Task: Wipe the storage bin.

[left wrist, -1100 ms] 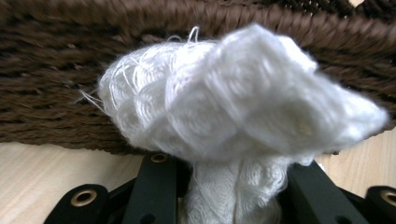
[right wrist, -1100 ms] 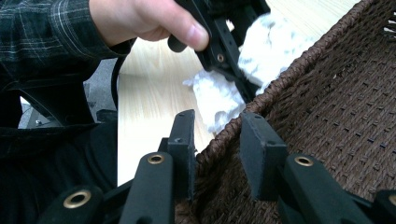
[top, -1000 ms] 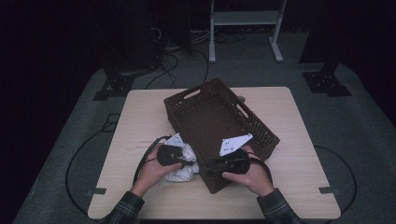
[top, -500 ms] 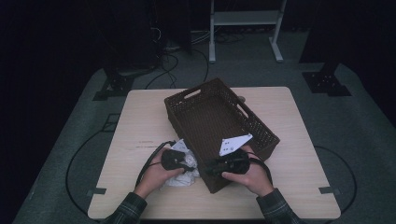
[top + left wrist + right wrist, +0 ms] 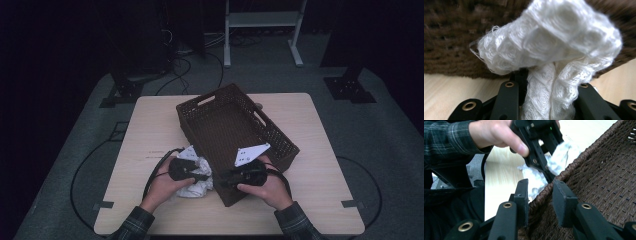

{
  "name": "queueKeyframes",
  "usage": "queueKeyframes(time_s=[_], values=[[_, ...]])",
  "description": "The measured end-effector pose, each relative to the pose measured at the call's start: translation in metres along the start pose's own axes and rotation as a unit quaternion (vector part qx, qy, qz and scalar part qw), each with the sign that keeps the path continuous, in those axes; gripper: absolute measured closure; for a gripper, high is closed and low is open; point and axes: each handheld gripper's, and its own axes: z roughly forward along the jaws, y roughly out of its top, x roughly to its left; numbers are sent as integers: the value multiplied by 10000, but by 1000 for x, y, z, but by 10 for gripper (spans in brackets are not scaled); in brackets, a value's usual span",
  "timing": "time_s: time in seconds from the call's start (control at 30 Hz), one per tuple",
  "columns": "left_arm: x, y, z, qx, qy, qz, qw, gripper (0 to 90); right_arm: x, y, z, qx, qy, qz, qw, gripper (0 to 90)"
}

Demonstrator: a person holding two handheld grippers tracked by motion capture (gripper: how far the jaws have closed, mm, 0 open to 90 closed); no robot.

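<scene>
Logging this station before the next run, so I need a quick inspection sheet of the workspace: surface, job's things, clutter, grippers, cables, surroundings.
Surface: light wooden table, bare apart from the items below.
Job's things: white cloth, crumpled, lying on the table against the near corner of the brown woven basket; the basket's inside looks empty.
Clutter: a small object behind the basket's far rim, too small to identify.
Grippers: left gripper shut on the cloth; right gripper straddles the basket's rim, jaws apart.
Cables: a black cable loops from the left gripper; more cables on the floor beyond the table.
Surroundings: dark room, grey floor, white frame legs behind.
</scene>
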Motion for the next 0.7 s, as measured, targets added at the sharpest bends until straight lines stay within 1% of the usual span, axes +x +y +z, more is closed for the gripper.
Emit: queueKeyframes(time_s=[0.13,0.3,0.4,0.47,0.57,0.63,0.67,0.7], values=[[-4,5,-8,-97,37,93,9999,687,0,0,0,-3,-8,5,10000,658],[-7,9,-17,-293,10,76,9995,687,0,0,0,-11,-14,5,10000,658],[-10,10,-19,-333,-6,109,9994,687,0,0,0,-11,-9,5,10000,658],[-12,10,-17,-270,-7,127,9996,687,0,0,0,-8,-3,10,10000,659],[-12,6,-7,-137,-57,106,9998,687,0,0,0,-4,-3,16,10000,658],[-12,3,1,2,-95,97,9999,687,0,0,0,0,-8,15,10000,659],[-12,3,1,2,-95,97,9999,687,0,0,0,0,-8,15,10000,659],[-13,1,7,116,-107,133,9998,687,0,0,1,-1,-11,7,10000,658]])
